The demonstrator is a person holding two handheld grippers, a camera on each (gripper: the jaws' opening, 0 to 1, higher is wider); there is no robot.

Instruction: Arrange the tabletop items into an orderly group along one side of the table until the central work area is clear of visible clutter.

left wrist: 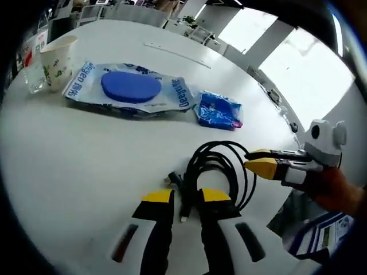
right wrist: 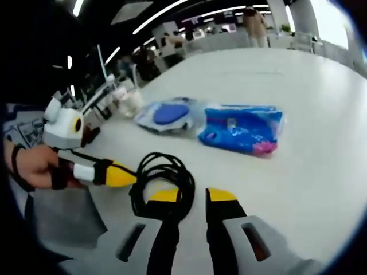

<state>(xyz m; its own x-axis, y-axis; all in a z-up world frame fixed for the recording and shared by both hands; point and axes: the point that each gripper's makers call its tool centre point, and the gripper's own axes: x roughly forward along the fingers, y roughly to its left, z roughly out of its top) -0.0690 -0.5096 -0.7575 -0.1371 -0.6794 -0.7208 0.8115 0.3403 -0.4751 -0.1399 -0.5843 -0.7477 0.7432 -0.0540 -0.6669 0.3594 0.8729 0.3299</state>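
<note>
Your left gripper (left wrist: 186,196) stands parted, the coiled black cable (left wrist: 217,166) lying on the white table (left wrist: 69,160) between and just beyond its tips. Your right gripper (right wrist: 192,196), jaws also apart, has the coil at its left tip.

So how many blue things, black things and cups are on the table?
Blue things: 2, wipes pack and small blue packet
Black things: 1, coiled cable
Cups: 2, paper cup and clear glass
Total: 5
</note>
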